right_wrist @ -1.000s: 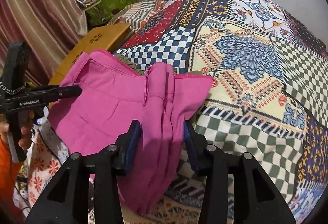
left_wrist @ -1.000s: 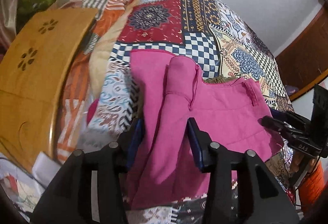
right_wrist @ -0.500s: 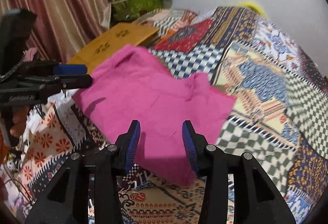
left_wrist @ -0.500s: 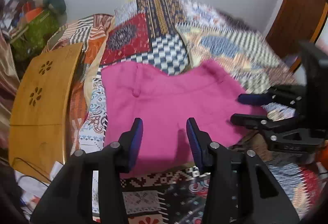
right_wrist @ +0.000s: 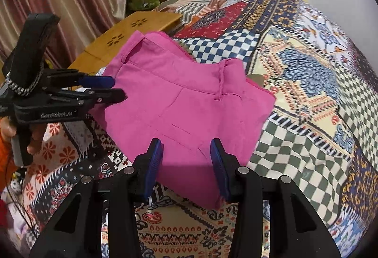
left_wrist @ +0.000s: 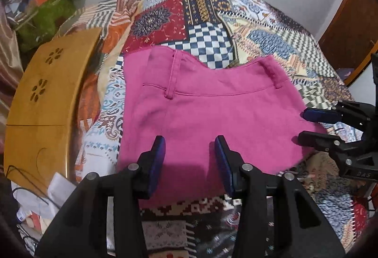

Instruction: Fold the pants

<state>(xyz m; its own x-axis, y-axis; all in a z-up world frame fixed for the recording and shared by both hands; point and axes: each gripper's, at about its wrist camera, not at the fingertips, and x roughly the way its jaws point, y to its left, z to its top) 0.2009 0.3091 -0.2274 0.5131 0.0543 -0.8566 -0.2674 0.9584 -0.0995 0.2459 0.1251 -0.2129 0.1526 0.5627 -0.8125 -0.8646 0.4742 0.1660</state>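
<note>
We hover both tools over the pink pants (left_wrist: 208, 111), which lie folded into a compact block on the patchwork bedspread (left_wrist: 271, 40), near its front edge. The waistband with its belt loops runs across the far side of the block, so the long axis runs side to side in front of us, and the near edge sits right under our fingers.

Our left gripper (left_wrist: 189, 158) stands with its blue pads apart, nothing between them, poised above the near-left part of the cloth. Our right gripper (right_wrist: 186, 158) is likewise parted and empty, over the near-right part; in the left wrist view it shows from the side at the block's right edge.

Each end has its own hand, then: the left end by the wooden lap table (left_wrist: 47, 102) is ours on the left, the corner toward the green-checked patch is nearer the right. For another fold, we judge it goes end over end along that axis.
</note>
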